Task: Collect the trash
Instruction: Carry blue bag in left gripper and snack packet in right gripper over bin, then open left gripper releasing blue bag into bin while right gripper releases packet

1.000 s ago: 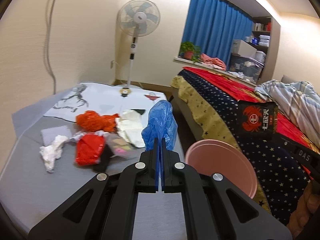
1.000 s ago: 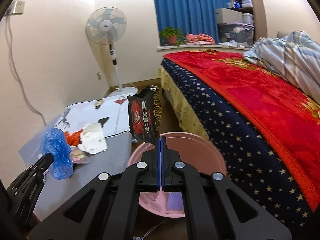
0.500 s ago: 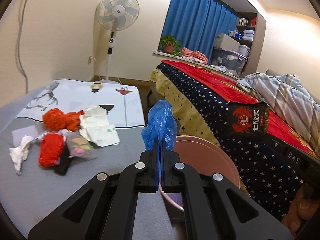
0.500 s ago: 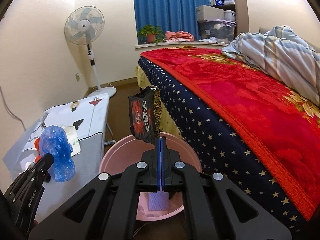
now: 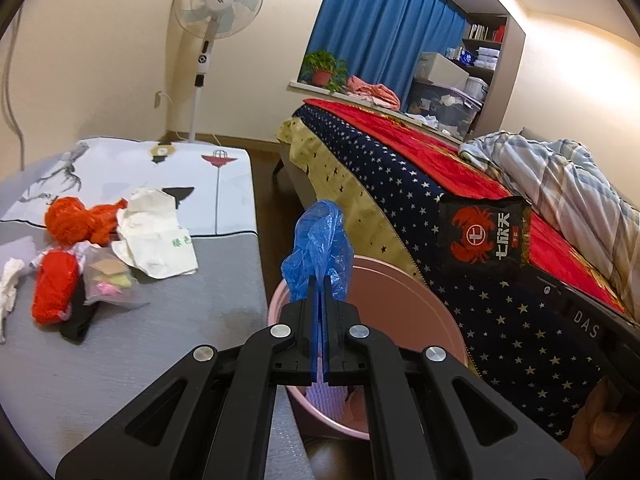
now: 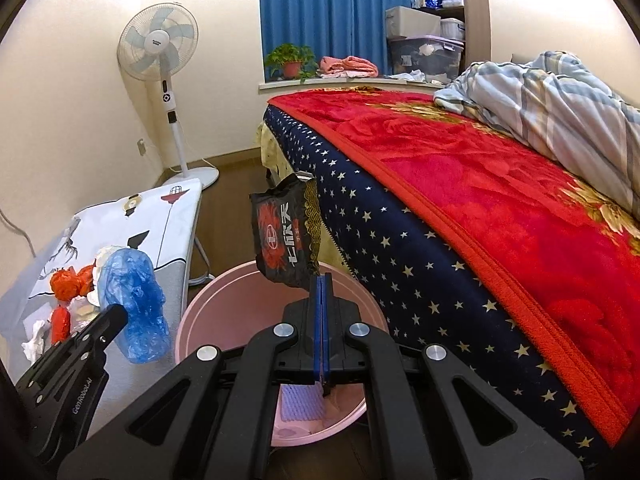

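My left gripper (image 5: 319,280) is shut on a crumpled blue plastic bag (image 5: 318,248) and holds it over the near rim of a pink bin (image 5: 416,300). The bag also shows in the right wrist view (image 6: 134,300). My right gripper (image 6: 322,280) is shut on a black snack packet with a red crab print (image 6: 286,236) and holds it above the pink bin (image 6: 208,300); the packet also shows in the left wrist view (image 5: 482,236). More trash lies on the grey table (image 5: 180,320): orange bags (image 5: 76,220), white paper (image 5: 154,236), a clear bag (image 5: 108,280).
A bed with a red and starred navy cover (image 6: 460,200) runs along the right, close to the bin. A standing fan (image 5: 216,4) is by the far wall. A white printed cloth (image 5: 160,176) covers the table's far half. Purple and pink scraps lie inside the bin (image 6: 300,404).
Both grippers moved right toward the bin, each still holding its item. The blue bag now hangs over the bin's rim and the table trash has shifted left in the left wrist view.
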### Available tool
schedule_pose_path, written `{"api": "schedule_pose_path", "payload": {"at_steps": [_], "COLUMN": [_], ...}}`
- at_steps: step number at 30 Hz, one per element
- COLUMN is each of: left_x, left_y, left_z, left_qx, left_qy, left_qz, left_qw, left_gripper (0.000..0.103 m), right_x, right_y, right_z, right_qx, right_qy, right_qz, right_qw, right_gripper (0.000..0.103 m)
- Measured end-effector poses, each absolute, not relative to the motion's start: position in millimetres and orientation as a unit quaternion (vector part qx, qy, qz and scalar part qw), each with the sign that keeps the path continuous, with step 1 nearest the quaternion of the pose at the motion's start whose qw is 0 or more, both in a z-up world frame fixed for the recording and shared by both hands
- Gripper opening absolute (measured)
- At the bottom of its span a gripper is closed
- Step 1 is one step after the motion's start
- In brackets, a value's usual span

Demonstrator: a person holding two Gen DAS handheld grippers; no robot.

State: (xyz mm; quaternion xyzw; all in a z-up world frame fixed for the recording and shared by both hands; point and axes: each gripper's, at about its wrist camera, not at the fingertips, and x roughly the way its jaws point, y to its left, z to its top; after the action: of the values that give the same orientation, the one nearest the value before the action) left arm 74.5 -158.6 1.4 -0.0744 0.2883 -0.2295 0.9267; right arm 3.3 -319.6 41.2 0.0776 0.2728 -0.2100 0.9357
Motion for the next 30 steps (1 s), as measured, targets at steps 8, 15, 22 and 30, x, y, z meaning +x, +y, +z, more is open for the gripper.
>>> {"api": "schedule_pose_path", "payload": {"at_steps": [8,15,22,30], "left_x": [79.8,84.6,87.8,89.3], "left_y": [-168.0,-172.9,-179.4,-178.8], "left_z": [-5.3,-10.0,-12.9,-21.0], "left_qx": [-0.074,-0.08,-0.086,-0.087], "left_qy": [0.298,0.306,0.314,0.336], "left_qz": [-0.241,-0.243,-0.255,-0.249], "left_qw": [0.921,0.917,0.91,0.904], "left_gripper": [0.001,0.001,0.002,0.024], "right_x": [6.8,8.1,6.3,4.2], "right_y": [-325.7,-326.5,-331.0,-341.1], "right_z": [37.7,36.4,35.8,32.5], "right_qx": [0.081,0.083,0.087,0.107], "right_qy": [0.278,0.279,0.28,0.288], "right_qz": [-0.217,-0.219,-0.226,-0.239], "right_qw": [0.932,0.931,0.929,0.921], "right_gripper": [0.0,0.0,0.002,0.031]}}
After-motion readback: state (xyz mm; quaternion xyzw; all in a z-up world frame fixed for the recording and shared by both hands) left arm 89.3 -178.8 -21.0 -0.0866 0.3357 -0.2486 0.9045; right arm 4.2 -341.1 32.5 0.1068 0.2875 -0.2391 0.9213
